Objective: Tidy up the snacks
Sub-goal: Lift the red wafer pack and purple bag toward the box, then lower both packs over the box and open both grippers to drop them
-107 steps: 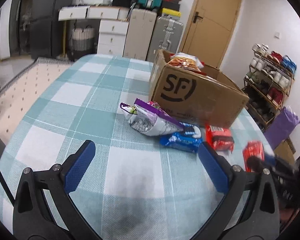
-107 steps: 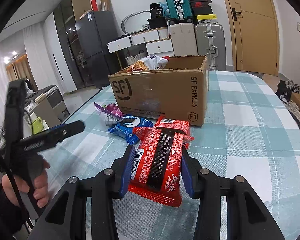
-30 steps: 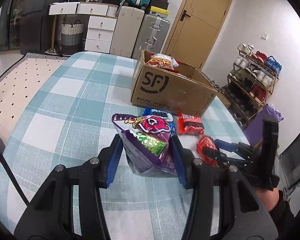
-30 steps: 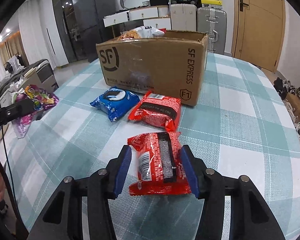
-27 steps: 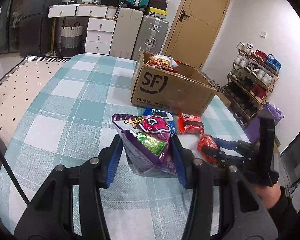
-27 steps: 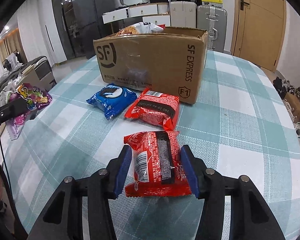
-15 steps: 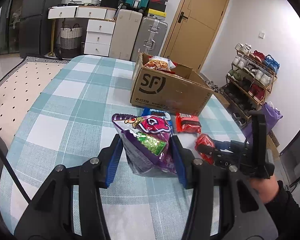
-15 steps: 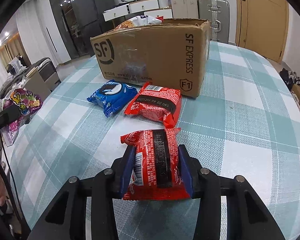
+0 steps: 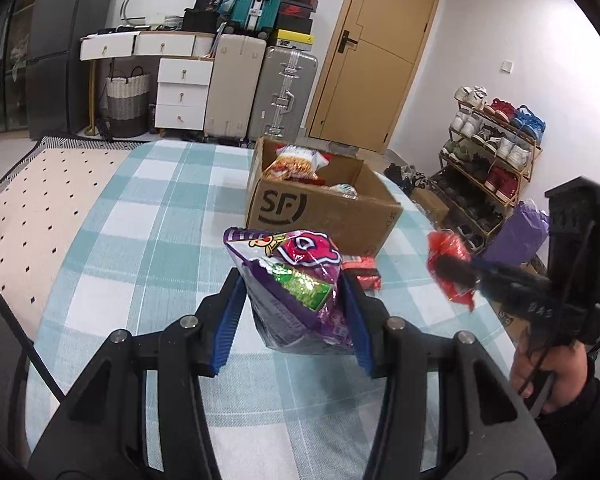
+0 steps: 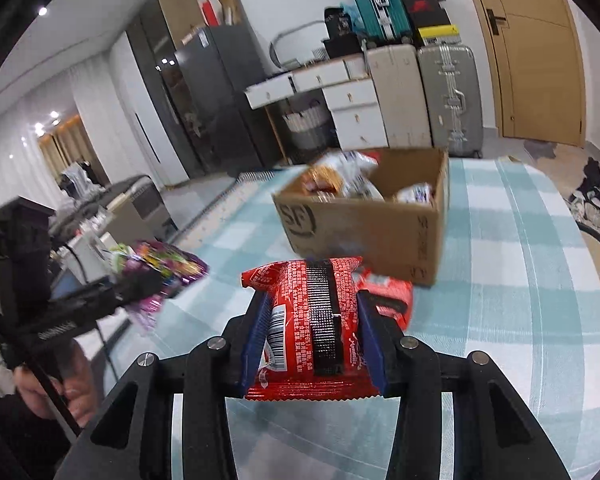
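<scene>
Holding two packets clear of the table: my left gripper [image 9: 296,312] is clamped on the purple snack bag [image 9: 296,280], my right gripper [image 10: 312,332] on the red packet [image 10: 314,320]. Risk noted: both grips pinch slick, puffy wrappers that could slip free before the cardboard box [image 10: 364,224] ahead; converging grippers might also collide there.
</scene>
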Demonstrator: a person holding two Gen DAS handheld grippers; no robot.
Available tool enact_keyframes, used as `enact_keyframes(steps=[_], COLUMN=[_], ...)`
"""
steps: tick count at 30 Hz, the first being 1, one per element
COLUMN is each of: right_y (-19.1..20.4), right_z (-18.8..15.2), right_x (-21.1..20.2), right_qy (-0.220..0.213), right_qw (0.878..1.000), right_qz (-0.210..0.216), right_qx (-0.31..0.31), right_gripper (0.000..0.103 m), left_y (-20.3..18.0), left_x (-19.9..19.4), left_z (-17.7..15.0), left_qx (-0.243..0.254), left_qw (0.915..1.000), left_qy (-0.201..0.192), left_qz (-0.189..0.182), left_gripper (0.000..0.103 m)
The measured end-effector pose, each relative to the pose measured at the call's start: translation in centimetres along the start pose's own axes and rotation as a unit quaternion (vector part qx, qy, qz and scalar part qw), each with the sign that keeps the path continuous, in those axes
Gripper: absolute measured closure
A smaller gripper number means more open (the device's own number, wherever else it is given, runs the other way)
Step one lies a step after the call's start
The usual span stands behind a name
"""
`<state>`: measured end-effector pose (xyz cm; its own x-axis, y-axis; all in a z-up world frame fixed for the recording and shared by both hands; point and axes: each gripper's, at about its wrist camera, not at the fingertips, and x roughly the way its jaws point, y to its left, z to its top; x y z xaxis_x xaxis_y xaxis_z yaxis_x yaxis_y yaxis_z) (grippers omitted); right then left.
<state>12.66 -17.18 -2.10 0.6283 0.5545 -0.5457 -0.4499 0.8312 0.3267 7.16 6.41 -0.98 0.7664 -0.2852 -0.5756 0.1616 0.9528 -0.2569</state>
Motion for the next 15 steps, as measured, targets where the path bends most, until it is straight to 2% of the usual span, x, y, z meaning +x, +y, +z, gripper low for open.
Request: enact_keyframes(steps=[9, 15], right_y=[1.7, 1.7], right_z=[6.4, 11.1], right_x=[-4.8, -6.1], right_qy=[-0.049, -0.064], right_qw=[0.998, 0.996], right_qz=[0.050, 0.058], right_qx=[-0.004, -0.012], right_gripper=[0.060, 0.060], left_y=[-1.6, -3.3], left_x=[-1.0, -0.5], left_z=[6.9, 12.4], left_qx=[0.021, 0.047], left_qw=[0.9995, 0.9985], left_qy=[-0.016, -0.021], left_qz=[-0.019, -0.019], left_gripper=[0.058, 0.058])
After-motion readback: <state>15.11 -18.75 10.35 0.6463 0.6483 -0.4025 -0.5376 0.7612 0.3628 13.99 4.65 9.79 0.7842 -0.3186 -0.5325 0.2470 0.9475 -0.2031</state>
